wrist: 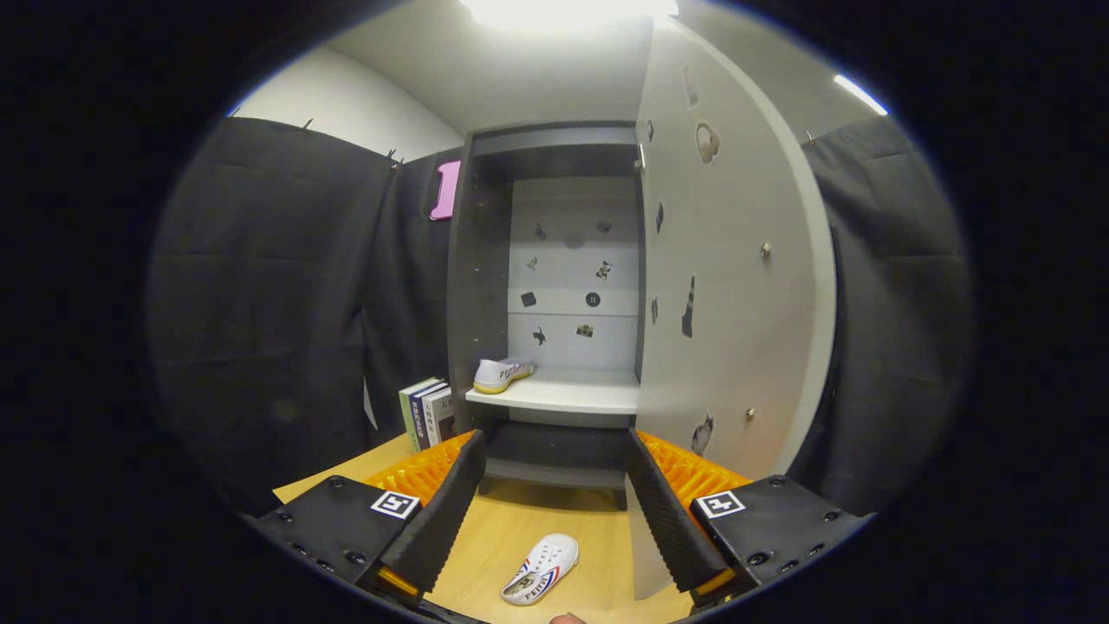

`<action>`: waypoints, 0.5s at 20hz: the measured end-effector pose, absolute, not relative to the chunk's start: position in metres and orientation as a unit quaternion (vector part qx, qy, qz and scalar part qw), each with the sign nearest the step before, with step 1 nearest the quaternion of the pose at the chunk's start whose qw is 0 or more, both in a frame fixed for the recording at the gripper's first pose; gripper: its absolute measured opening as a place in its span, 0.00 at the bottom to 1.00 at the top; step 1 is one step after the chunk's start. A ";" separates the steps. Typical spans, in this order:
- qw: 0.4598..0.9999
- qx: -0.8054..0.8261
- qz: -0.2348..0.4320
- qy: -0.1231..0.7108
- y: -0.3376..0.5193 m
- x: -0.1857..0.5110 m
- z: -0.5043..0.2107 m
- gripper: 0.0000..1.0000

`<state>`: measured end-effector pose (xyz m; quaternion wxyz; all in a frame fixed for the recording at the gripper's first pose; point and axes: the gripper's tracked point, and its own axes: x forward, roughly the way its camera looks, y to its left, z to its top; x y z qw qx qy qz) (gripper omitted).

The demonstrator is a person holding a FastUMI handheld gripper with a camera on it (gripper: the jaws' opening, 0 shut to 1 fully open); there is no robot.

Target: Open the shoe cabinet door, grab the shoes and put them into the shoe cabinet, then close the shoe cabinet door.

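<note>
Gripper view, task roughly at its midpoint by my reckoning.

One white shoe (502, 373) is already sitting on the white shelf (563, 395) inside the shoe cabinet (485, 260), at the shelf's left end, sole edge yellowish, toe pointing toward the shelf's middle. That half looks done.

Second shoe (541, 568), white with red and blue stripes, is lying on the wooden floor (511, 529) in front of the cabinet, well below the shelf and apart from it, opening facing up.

Cabinet door (736, 286) is standing wide open, swung out to the right of the cabinet's opening; small stickers are dotting its inner face and the cabinet's back panel. So the opening step is finished too.

Gripper (552, 511) is hovering over the floor shoe, fingers spread wide apart and holding nothing; the shoe is showing between the two fingers, nearer than the cabinet base. No finger is touching it.

Beside the cabinet's left wall, a few books (427, 414) are standing upright on the floor. Black cloth is hanging on both sides of the cabinet.

Left to do, as I judge it: pick up the floor shoe, set it on the shelf next to the first, then swing the door shut.
</note>
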<state>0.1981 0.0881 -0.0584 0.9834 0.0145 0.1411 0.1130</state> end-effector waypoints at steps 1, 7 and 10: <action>0.982 0.015 0.116 0.150 0.093 0.201 -0.070 1.00; 0.969 0.013 0.128 0.209 0.115 0.224 -0.148 1.00; 0.957 0.003 0.132 0.257 0.119 0.227 -0.200 1.00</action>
